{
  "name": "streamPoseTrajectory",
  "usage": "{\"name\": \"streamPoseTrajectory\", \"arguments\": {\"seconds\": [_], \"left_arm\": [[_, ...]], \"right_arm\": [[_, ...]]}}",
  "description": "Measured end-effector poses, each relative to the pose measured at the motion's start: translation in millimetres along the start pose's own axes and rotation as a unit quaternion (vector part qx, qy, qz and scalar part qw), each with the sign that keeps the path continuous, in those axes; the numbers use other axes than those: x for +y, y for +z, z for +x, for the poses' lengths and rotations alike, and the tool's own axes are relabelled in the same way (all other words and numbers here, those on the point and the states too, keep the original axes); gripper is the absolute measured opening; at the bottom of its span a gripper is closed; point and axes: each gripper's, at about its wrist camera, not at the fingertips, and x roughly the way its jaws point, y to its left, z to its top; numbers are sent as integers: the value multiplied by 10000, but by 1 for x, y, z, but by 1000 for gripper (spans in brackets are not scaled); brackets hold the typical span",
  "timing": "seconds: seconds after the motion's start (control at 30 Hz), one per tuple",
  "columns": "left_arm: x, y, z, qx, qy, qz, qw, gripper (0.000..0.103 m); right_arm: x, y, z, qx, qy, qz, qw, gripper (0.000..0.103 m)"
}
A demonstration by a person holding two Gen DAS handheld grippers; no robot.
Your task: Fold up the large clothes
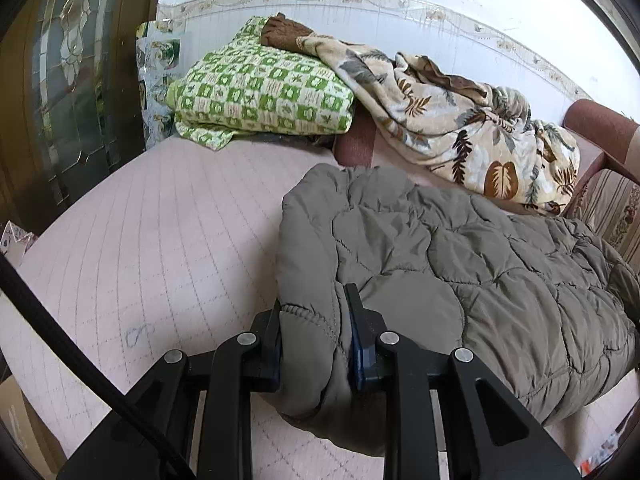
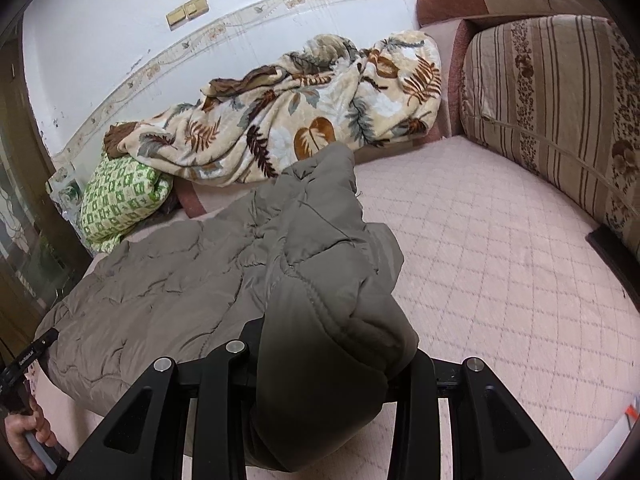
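Underfoot, so to speak, lies a pale pink quilted mattress cover (image 1: 152,240) stitched in diamonds, with the grey-brown padded coat (image 1: 460,264) spread across it. The left gripper (image 1: 314,336) pinches a thick hem of the coat between its blue-padded fingers (image 1: 356,332). The right gripper (image 2: 332,360) also clamps a bunched fold of the coat, which hides its fingertips. In the left wrist view, a green checked quilt (image 1: 260,92) sits at 11 o'clock and a leaf-print blanket (image 1: 472,128) at 1 o'clock, both against the white wall (image 1: 320,12) with its floral border. In the right wrist view, a striped cushion (image 2: 552,112) stands at 2 o'clock.
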Motion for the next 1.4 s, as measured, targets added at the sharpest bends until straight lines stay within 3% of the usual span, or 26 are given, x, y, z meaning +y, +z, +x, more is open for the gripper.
{"name": "streamPoseTrajectory", "arguments": {"seconds": [0.6, 0.73, 0.93, 0.97, 1.0, 1.07, 1.13, 1.23, 1.4], "left_arm": [[7, -25, 2, 250, 125, 63, 9996, 27], [8, -34, 10, 412, 223, 137, 9988, 33], [12, -44, 18, 593, 426, 219, 9971, 51], [13, -45, 17, 588, 475, 192, 9970, 57], [16, -45, 16, 588, 474, 116, 9971, 58], [23, -44, 11, 527, 403, -121, 9977, 58], [32, -42, 2, 356, 422, -408, 9976, 61], [40, -39, -8, 133, 553, -684, 9960, 61], [55, -34, -18, -180, 878, -1034, 9906, 61]], "right_arm": [[-14, -36, 4, 343, -104, 88, 9993, 38], [-26, -49, 17, 576, -104, 264, 9979, 38], [-33, -58, 24, 739, -126, 274, 9968, 45], [-37, -59, 24, 760, -101, 353, 9964, 50], [-42, -59, 25, 799, -64, 501, 9955, 58], [-55, -59, 25, 889, 163, 911, 9917, 62], [-71, -60, 21, 984, 532, 1477, 9827, 64], [-79, -63, 8, 948, 760, 1829, 9756, 65], [-80, -70, -15, 787, 719, 1923, 9755, 68]]}}
